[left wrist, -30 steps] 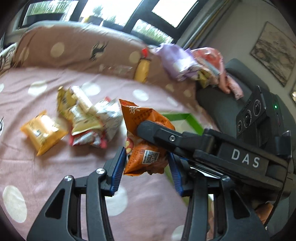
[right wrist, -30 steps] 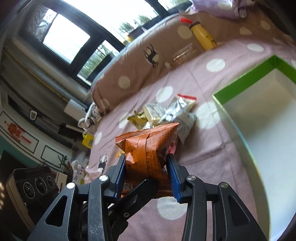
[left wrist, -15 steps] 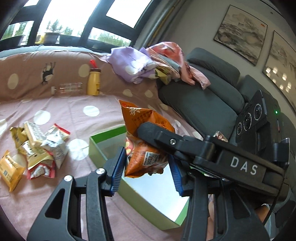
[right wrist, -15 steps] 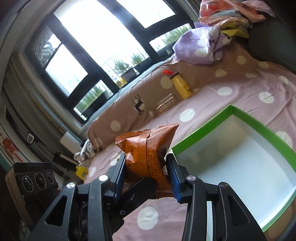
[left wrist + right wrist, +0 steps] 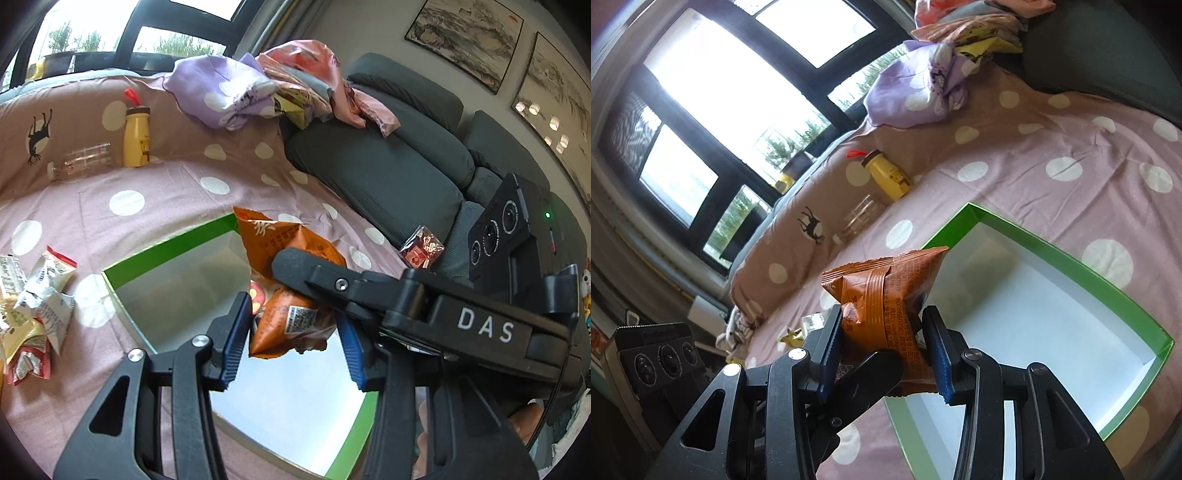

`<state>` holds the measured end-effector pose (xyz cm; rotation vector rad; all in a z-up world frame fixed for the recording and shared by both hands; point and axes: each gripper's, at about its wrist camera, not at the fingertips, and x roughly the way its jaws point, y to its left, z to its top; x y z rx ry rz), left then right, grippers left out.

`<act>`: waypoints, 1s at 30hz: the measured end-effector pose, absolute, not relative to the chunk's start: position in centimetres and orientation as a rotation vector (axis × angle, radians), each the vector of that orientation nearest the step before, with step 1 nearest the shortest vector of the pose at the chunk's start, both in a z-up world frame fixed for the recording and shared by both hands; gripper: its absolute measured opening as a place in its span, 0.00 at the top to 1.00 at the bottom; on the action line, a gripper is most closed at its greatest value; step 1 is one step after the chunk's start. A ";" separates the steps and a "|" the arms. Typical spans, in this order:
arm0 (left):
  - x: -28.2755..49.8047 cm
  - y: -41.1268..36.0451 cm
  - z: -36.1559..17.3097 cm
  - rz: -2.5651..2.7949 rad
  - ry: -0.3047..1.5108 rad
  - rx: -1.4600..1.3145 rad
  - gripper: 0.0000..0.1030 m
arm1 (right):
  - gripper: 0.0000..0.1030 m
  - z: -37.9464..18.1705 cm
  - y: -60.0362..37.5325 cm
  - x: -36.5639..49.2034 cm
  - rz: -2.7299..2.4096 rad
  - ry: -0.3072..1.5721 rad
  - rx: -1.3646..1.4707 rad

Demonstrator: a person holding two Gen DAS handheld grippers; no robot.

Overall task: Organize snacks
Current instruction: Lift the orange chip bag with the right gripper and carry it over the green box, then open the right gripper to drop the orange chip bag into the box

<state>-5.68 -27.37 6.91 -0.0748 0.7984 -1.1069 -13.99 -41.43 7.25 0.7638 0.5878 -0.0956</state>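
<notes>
An orange snack bag (image 5: 295, 321) hangs over the green-rimmed white box (image 5: 166, 251) on the pink dotted bedspread. My left gripper (image 5: 291, 314) is shut on its lower part, blue pads pressing both sides. My right gripper (image 5: 882, 314) is shut on the same orange snack bag (image 5: 886, 291) from the other side. In the left wrist view a black finger (image 5: 332, 284) of the right gripper crosses the bag. In the right wrist view a left finger (image 5: 871, 373) shows under the bag. The box (image 5: 1052, 251) holds nothing that I can see.
A pile of snack packets (image 5: 33, 317) lies left of the box. A small red packet (image 5: 423, 247) rests by the grey sofa (image 5: 388, 166). A yellow bottle (image 5: 136, 136), a clear bottle (image 5: 81, 162) and heaped clothes (image 5: 258, 88) sit at the back.
Both grippers carried the orange bag away from the snack pile to above the green box. The pile slid to the left edge of the view. Both grips stayed the same.
</notes>
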 end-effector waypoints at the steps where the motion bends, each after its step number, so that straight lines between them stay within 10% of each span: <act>1: -5.6 -27.8 6.7 -1.111 0.808 -0.074 0.55 | 0.57 7.0 -41.7 -14.0 -0.104 0.594 0.766; 30: -4.7 -28.0 4.4 -1.055 0.916 -0.110 0.55 | 0.57 4.8 -43.4 -13.0 -0.209 0.669 0.795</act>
